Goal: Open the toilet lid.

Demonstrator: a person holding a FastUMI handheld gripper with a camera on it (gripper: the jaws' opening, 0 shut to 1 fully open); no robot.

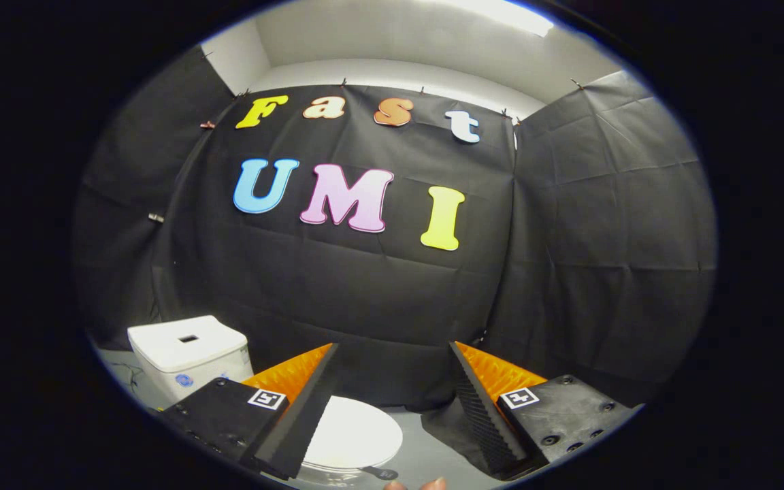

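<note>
A small white toilet sits low on the grey floor against the black cloth wall. Its tank stands beyond my left finger. The round white lid lies flat and closed, partly hidden behind the left finger, with a small dark tab at its near edge. My gripper is open, held above the lid with a wide gap and nothing between the fingers. The right finger is off to the right of the lid.
Black cloth walls close in the back and both sides. Grey floor lies around the toilet. A person's fingertips show just below the lid's near edge.
</note>
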